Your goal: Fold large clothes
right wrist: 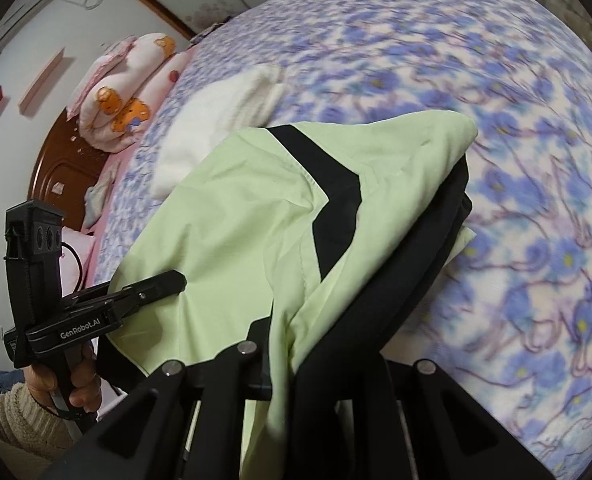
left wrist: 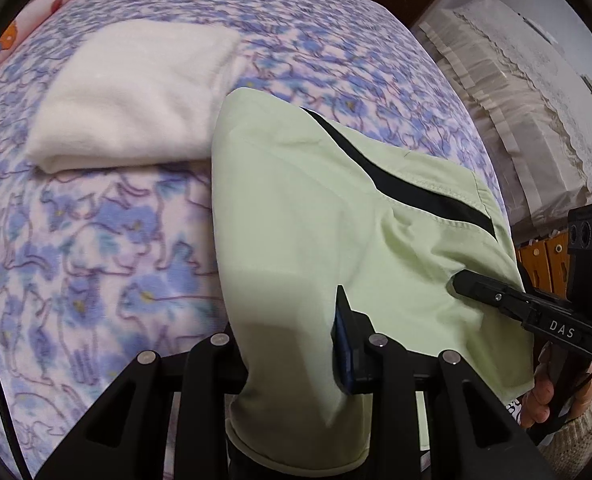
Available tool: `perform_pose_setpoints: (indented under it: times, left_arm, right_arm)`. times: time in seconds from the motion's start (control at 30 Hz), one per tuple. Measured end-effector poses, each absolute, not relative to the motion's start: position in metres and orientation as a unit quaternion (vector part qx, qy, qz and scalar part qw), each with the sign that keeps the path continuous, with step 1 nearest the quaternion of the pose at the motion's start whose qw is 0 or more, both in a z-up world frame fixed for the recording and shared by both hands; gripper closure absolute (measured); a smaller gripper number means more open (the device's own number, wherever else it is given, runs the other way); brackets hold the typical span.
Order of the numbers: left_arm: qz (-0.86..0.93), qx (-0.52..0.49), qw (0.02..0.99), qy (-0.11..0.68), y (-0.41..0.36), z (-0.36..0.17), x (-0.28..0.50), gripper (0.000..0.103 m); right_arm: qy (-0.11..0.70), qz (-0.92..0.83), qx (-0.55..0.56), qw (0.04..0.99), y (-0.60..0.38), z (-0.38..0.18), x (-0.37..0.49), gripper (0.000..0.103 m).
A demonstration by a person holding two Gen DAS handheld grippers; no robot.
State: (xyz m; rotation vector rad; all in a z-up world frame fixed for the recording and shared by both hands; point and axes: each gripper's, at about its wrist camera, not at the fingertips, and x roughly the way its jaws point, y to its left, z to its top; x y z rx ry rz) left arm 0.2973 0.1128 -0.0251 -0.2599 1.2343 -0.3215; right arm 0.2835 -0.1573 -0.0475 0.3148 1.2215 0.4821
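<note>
A light green garment (left wrist: pixel 296 208) with a black stripe (left wrist: pixel 416 192) hangs lifted over the bed, held by both grippers. My left gripper (left wrist: pixel 292 344) is shut on its near edge; the cloth runs between the fingers, hiding one, and the blue-padded one (left wrist: pixel 342 340) shows. The right gripper (left wrist: pixel 462 282) clamps the same garment at its right side. In the right wrist view, the garment (right wrist: pixel 236 216) passes between my right gripper (right wrist: pixel 284 348), which is shut on it. The left gripper (right wrist: pixel 176 280) bites the cloth at the left there.
A folded white cloth (left wrist: pixel 136 96) lies on the blue-flowered blanket (left wrist: pixel 96 240) beyond the garment. A rolled pink quilt (right wrist: pixel 124 92) sits by the wooden headboard (right wrist: pixel 64 168). Lace-covered furniture (left wrist: pixel 516 100) stands beside the bed. A person's hand (right wrist: pixel 76 384) grips the left handle.
</note>
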Motion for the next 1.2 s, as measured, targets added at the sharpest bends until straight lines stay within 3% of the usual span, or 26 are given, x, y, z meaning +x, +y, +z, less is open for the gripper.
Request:
perform_pose_setpoints:
  times: [0.43,0.73,1.0,1.2]
  left_arm:
    - [-0.127,-0.133,0.835,0.518,0.21,0.039,0.32,0.075]
    - [-0.114,-0.116,0.868,0.47,0.278,0.06,0.386,0.075]
    - [-0.115,-0.092,0.885,0.443,0.33,0.033,0.475,0.075]
    - [-0.101,-0.096,0.873,0.467,0.361,-0.043,0.55,0.072]
  right_arm:
    - [0.514,0.269,0.126,0.805,-0.066,0.016,0.314,0.092]
    - [0.463,0.297,0.113,0.827,-0.002,0.034,0.377,0.092]
    - [0.428,0.297,0.111,0.846,0.057,0.006,0.457,0.092]
    - [0.431,0.272,0.086,0.856,0.087,-0.058,0.518,0.089]
